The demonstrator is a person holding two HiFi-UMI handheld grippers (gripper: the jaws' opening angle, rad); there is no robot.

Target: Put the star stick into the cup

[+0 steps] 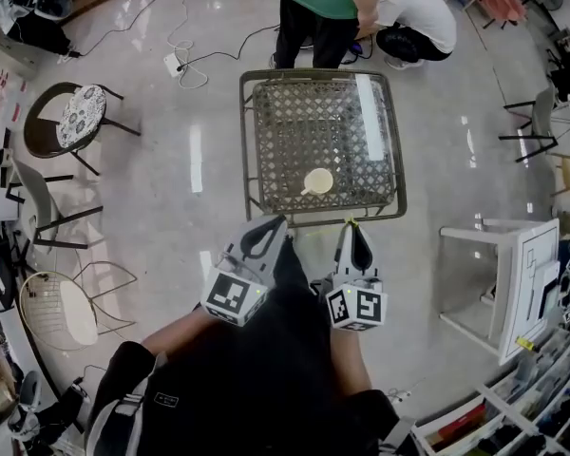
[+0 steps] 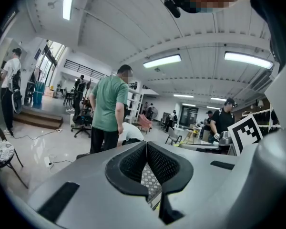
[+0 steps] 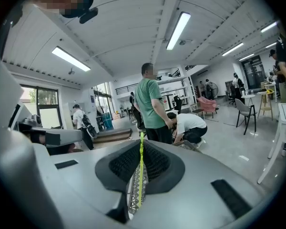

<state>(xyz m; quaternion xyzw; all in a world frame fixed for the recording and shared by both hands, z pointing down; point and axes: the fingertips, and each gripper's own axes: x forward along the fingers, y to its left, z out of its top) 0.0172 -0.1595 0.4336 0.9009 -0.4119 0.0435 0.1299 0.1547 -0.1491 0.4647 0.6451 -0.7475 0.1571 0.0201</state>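
Progress check: the pick-up looks done and the drop is still to come. The right gripper (image 1: 351, 231) is clamped on the thin yellow-green star stick (image 3: 141, 175) (I can't see the star end). The cup (image 1: 317, 181) sits empty near the table's (image 1: 313, 112) close edge, around 11 o'clock from that gripper and well apart. The left gripper (image 2: 146, 147) is closed on nothing and just hangs beside it.

Glossy polished floor (image 1: 180, 169); woven lattice table (image 1: 266, 112); smooth glossy cup (image 1: 317, 181); matt ribbed pads (image 3: 155, 161)
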